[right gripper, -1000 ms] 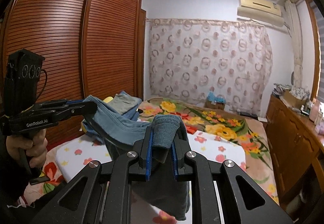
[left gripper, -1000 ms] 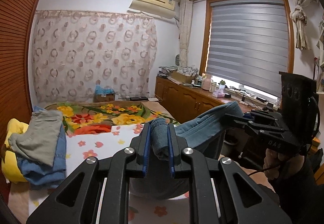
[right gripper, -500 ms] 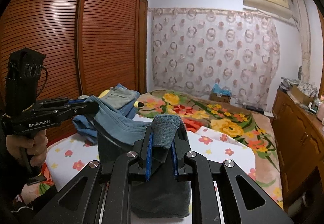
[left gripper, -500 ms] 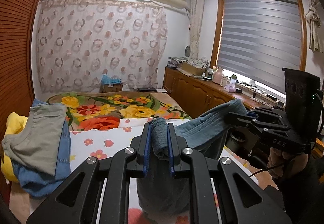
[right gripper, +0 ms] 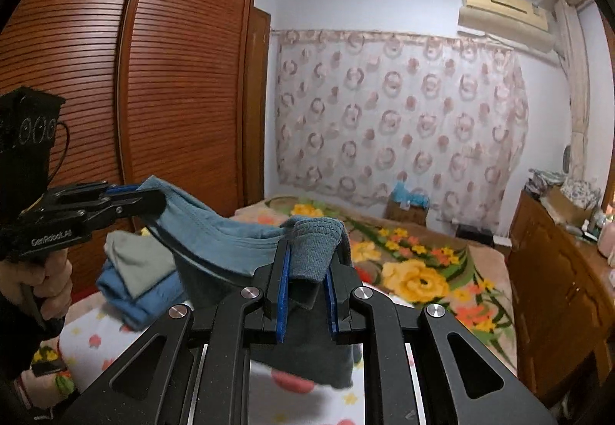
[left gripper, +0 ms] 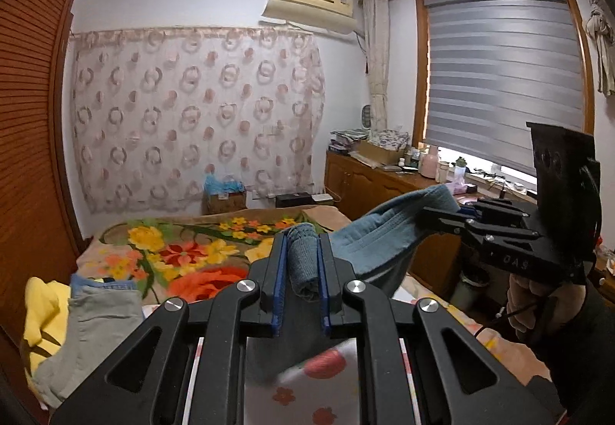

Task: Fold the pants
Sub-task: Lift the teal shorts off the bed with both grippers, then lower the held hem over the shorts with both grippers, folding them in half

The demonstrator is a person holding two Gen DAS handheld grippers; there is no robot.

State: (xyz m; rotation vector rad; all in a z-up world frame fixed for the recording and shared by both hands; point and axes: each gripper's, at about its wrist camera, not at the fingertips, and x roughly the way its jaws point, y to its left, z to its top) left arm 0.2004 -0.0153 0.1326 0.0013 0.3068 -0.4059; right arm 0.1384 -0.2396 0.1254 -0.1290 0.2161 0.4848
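1. Pants (left gripper: 378,238), blue-grey, hang in the air between the two grippers, waistband stretched from one set of jaws to the other, the rest drooping below them toward the bed (left gripper: 215,248).
2. Left gripper (left gripper: 301,267): jaws closed tight on a bunched fold of the waistband, which bulges up between the blue pads (left gripper: 280,271).
3. Right gripper (right gripper: 305,271): jaws likewise clamped on the band's other end (cloth spills over the left pad).
4. Each gripper shows in the other's view, held by a hand (right gripper: 46,281).
5. Beyond and left of the left jaws, a pile of folded clothes (left gripper: 92,317) lies on the flowered bedspread.
6. Slatted wardrobe (right gripper: 161,79) stands left of the right jaws.
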